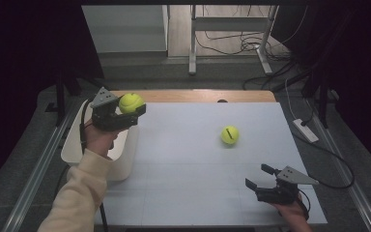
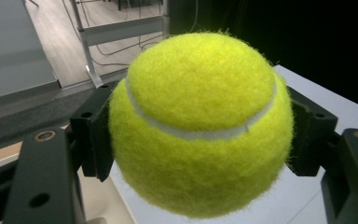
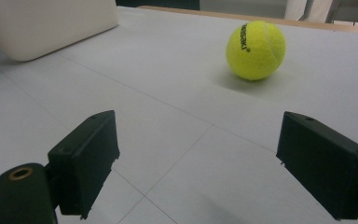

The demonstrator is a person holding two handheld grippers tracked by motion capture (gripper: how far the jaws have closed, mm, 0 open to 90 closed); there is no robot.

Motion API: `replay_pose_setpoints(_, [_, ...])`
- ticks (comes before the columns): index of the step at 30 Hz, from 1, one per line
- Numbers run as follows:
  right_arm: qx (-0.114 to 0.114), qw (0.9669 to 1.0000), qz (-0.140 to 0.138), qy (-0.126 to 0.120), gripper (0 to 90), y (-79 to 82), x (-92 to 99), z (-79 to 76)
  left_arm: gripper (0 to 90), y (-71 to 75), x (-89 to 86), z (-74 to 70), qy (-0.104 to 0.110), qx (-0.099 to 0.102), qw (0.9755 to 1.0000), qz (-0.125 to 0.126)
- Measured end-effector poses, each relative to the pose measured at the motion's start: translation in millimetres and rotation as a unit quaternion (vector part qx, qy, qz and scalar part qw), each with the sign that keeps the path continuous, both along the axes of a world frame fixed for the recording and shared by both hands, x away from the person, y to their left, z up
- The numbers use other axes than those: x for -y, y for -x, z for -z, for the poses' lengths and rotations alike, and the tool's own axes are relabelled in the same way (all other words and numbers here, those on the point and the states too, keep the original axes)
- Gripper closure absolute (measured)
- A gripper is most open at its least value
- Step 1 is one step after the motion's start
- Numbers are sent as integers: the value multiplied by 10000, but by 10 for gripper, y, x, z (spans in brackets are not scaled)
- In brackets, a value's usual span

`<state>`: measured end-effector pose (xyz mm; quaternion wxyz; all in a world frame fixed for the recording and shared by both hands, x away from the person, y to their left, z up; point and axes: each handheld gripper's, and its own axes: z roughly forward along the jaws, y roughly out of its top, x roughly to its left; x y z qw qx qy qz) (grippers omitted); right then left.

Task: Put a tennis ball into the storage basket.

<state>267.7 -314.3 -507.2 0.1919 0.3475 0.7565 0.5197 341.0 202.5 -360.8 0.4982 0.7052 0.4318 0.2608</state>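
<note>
From the high view, a person's left gripper (image 1: 136, 110) holds a tennis ball (image 1: 131, 102) clamped between its jaws, raised above the table's left edge at about ten o'clock, right over the far rim of a white bin (image 1: 123, 166) that sits against that edge; the carry looks meant to end with a drop into the bin, which is open at the top with nothing blocking it. A cream sleeve (image 1: 77, 198) reaches up from the bottom left. A second tennis ball (image 1: 230, 135) rests alone on the white table (image 1: 183, 193) slightly right of centre, at about one o'clock from the middle. The right gripper (image 1: 260, 176) sits low near the table's front right corner, at about five o'clock, jaws spread wide and holding nothing, aimed toward that loose ball as if waiting for its turn. Beyond the table lie dark carpet, desk legs and loose cables. In the left gripper view, the held ball (image 2: 200, 123) sits close to the lens, its white seam curving across, with a black jaw pressed against each side. In the right gripper view, the two black jaws stand well apart over bare table, the free ball (image 3: 256, 50) lies ahead at one o'clock with nothing in between, and the bin's corner (image 3: 46, 25) shows at eleven o'clock.
</note>
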Motion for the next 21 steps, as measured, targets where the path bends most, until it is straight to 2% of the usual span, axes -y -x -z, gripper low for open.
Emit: replay_pose_setpoints(21, [12, 10000, 19, -22, 127, 3, 7, -3, 262, -180, -247, 24, -20, -183, 9989, -421])
